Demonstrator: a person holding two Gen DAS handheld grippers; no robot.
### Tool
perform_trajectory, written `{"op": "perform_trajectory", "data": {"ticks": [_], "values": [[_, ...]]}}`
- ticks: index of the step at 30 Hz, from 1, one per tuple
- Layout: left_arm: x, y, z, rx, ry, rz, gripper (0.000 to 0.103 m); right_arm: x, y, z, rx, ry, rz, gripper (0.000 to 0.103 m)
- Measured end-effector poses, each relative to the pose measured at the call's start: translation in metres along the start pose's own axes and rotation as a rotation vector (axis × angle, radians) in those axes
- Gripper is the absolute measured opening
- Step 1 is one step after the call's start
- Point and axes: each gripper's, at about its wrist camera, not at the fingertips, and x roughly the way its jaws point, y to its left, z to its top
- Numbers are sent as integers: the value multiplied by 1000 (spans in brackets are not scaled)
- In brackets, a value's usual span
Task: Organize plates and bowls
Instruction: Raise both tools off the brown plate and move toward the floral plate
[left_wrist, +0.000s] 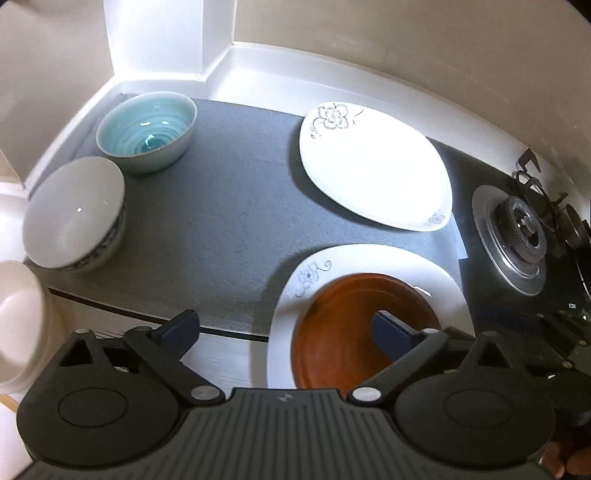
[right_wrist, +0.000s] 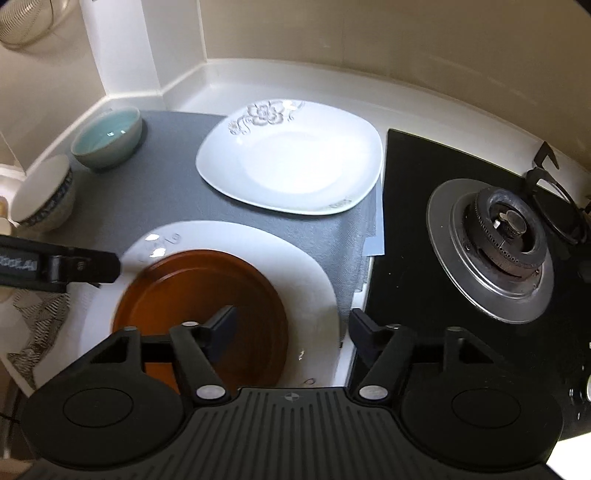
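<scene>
Grey mat (left_wrist: 229, 206): teal bowl (left_wrist: 147, 134), white bowl (left_wrist: 74, 212), burner (right_wrist: 495, 243) alongside.

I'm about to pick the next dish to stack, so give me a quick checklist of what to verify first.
1. Left hand-held gripper open, nothing between its fingers: ok.
2. Right hand-held gripper open and empty: ok.
3. Brown plate sits flat inside the near white plate: ok.
4. Far white plate lies uncovered on the grey mat: ok.
5. Teal bowl and white bowl upright, apart: ok.
6. Burner off: cannot tell.
</scene>
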Motion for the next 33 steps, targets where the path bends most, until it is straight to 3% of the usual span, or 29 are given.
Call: {"op": "perform_trajectory", "data": {"ticks": [9,33], "values": [[-11,-1,0,42,-6,52,102,-33,19,-7,-4,-23,24,78],[-35,-7,-24,150,-31,53,102,-68,36,-20,16,-78,21,82]]}}
